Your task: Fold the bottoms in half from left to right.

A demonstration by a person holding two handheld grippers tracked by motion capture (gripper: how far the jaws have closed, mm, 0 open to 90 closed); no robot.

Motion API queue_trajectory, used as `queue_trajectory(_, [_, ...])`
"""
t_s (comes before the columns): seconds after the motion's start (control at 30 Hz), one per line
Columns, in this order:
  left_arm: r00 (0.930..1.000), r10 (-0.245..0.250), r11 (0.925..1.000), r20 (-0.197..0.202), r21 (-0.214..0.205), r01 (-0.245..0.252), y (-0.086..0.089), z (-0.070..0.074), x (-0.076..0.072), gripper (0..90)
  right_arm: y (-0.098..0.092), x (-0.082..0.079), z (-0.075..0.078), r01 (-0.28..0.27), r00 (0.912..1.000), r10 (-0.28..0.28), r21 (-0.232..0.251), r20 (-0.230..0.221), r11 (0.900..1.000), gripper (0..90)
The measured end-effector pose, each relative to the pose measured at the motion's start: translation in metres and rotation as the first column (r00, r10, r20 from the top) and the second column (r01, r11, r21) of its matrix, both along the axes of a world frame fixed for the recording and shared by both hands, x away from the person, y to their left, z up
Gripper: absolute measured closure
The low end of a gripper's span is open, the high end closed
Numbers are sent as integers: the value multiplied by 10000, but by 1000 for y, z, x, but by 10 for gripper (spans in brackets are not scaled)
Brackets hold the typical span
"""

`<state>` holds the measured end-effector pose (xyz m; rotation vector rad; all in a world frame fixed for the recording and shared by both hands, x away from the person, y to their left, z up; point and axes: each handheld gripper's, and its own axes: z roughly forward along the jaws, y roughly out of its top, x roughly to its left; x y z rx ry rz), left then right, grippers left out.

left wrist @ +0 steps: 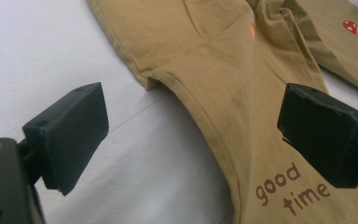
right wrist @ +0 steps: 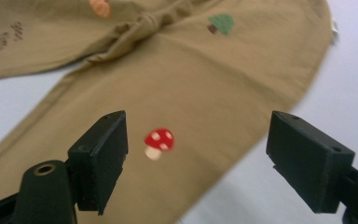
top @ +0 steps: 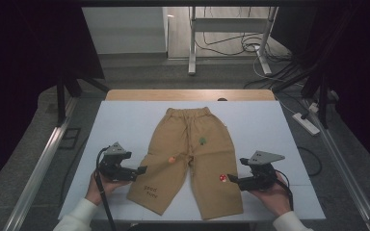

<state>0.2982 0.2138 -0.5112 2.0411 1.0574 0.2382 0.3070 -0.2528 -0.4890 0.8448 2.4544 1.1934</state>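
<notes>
If you close either gripper from where it sits now, you risk pinching only the top layer of the trousers (top: 190,159), so a lift would peel the fabric open instead of carrying the whole leg; that's my read, not something visible yet. Second risk: dragging a hem across the table (top: 125,125) would bunch the cloth and wreck the flat layout. The trousers lie flat at the middle of the white table, waistband at 12 o'clock, both leg hems at 6 o'clock toward you. Left gripper (top: 134,170) sits at 9 o'clock of the left leg; its fingers (left wrist: 72,135) are spread wide with nothing between them but cloth edge and table. In the left gripper view the outer seam of that leg runs between the two fingers, with the "good time" print (left wrist: 291,189) just beside the far finger, and I can't tell whether the finger touches it. Right gripper (top: 235,179) is at 3 o'clock of the right leg, fingers (right wrist: 100,158) also wide open and holding nothing. The mushroom patch (right wrist: 158,142) lies between them, closer to one finger, and the leg's outer edge crosses under the gap. Both grippers look just above the fabric, not clamped. Come in low at the seam so both layers land between the fingers.
</notes>
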Motion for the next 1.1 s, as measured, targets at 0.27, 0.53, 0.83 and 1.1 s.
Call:
queue_trajectory(0.27, [10000, 86, 10000, -18, -48, -86, 4, -1, 1, 87, 32, -1, -4, -777, 9969, 775, -158, -141, 9968, 213])
queue_trajectory(0.53, [10000, 96, 9999, 9, -66, -96, 3, -1, 1, 88, 52, -4, -4, -1296, 9914, 1293, -175, -175, 9914, 214])
queue_trajectory(0.83, [10000, 54, 10000, -19, -19, -54, 2, -1, 1, 88, 71, -5, -6, -1649, 9860, 1644, -183, -267, 9861, 214])
queue_trajectory(1.1, [9999, 127, 9999, 20, -15, -127, 3, -1, 1, 89, 93, -6, -10, -2050, 9783, 2044, -157, -329, 9786, 214])
